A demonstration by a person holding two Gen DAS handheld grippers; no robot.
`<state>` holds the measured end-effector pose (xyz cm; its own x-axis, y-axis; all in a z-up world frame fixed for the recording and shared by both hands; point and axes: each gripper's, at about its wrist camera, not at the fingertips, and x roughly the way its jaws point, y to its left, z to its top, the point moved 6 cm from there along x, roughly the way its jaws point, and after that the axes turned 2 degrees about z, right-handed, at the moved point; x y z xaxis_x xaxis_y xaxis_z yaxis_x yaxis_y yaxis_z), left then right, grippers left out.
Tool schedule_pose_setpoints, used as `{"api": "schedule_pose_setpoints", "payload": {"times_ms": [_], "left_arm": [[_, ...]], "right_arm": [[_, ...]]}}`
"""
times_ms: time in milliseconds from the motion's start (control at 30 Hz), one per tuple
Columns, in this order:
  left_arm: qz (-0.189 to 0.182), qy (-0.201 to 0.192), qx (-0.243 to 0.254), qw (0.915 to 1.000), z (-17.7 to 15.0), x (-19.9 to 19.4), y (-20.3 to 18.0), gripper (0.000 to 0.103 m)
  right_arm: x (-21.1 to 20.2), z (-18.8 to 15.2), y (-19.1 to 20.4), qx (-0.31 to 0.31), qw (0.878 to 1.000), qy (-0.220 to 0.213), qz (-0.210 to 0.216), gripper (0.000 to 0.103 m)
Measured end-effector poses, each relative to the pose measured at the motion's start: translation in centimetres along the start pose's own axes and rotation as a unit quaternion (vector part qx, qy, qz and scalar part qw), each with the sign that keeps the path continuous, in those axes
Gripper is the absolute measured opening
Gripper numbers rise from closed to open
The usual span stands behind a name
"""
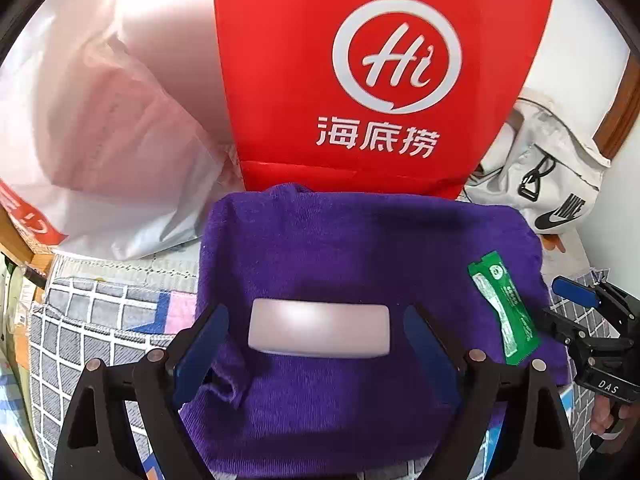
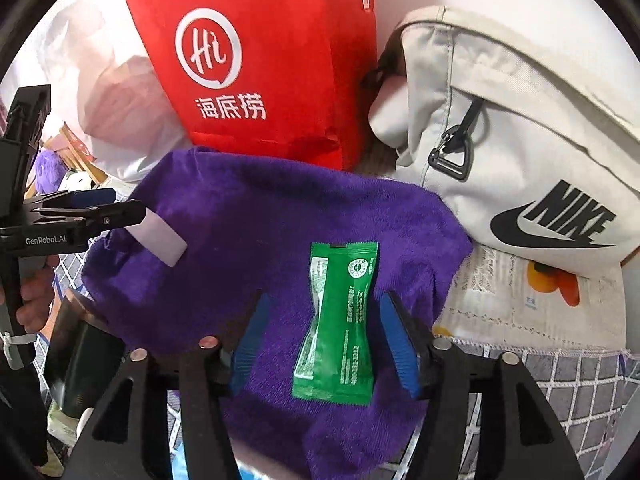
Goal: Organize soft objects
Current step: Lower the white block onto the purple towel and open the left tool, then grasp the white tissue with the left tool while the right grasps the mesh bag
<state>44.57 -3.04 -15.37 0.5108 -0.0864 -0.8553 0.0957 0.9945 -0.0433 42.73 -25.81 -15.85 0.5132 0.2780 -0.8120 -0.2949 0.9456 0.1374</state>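
We have a purple terry-cloth towel [image 1: 360, 248] spread flat over the grey-and-white checked bedsheet [image 1: 80, 320], with a red paper carrier bag printed with a white "Hi" logo [image 1: 380, 80] standing just behind it and an off-white canvas bag with a black swoosh logo [image 2: 520, 140] beside that. Two small things lie on the towel, well apart: a pale lilac rounded rectangular block [image 1: 319, 330] and a crinkled green foil sachet [image 2: 340, 320]. Our left gripper [image 1: 316, 340] stands with its jaws wide, the blue pads flanking the short ends of the block with clear gaps on both sides, so nothing is held. Our right gripper [image 2: 320, 340] is likewise spread, its blue fingers [image 2: 400, 344] to either side of the sachet and not pressing it; the sachet rests free on the cloth. We judge the step in hand to be settling both items on the towel before wrapping or folding it. To do this well, we should lift both grippers straight up and clear, so a pad does not snag the pile or drag an item, then take the towel by an edge or corner. A low pinch risks gathering cloth unevenly and letting the sachet slide off.
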Motion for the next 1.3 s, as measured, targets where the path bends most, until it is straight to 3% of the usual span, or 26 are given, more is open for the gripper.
{"api": "schedule_pose_setpoints", "payload": {"times_ms": [400,567,733,900,1033,1300], "left_arm": [[0.006,-0.043,-0.009,0.999,-3.3,-7.4,1.9,0.089],[0.012,-0.069,-0.01,0.9975,-6.6,-11.9,2.6,0.089],[-0.001,-0.064,-0.03,0.9975,-10.6,-15.1,3.2,0.089],[0.007,-0.053,-0.046,0.9975,-15.1,-16.2,4.4,0.089],[0.009,-0.052,-0.063,0.9966,-18.0,-16.8,5.2,0.089],[0.011,-0.047,-0.053,0.9974,-22.7,-16.1,4.6,0.089]], "right_arm": [[-6.3,-3.0,3.7,-0.003,0.999,-0.034,-0.015,0.063],[-9.4,-5.2,6.0,0.006,0.999,-0.047,0.004,0.063],[-11.7,-7.9,8.7,-0.007,0.999,-0.049,0.009,0.063],[-13.4,-11.3,10.7,-0.011,0.999,-0.05,0.012,0.063],[-14.0,-14.3,11.3,-0.005,0.999,-0.05,0.01,0.074],[-14.3,-20.3,11.0,0.013,0.999,-0.032,-0.008,0.079]]}}
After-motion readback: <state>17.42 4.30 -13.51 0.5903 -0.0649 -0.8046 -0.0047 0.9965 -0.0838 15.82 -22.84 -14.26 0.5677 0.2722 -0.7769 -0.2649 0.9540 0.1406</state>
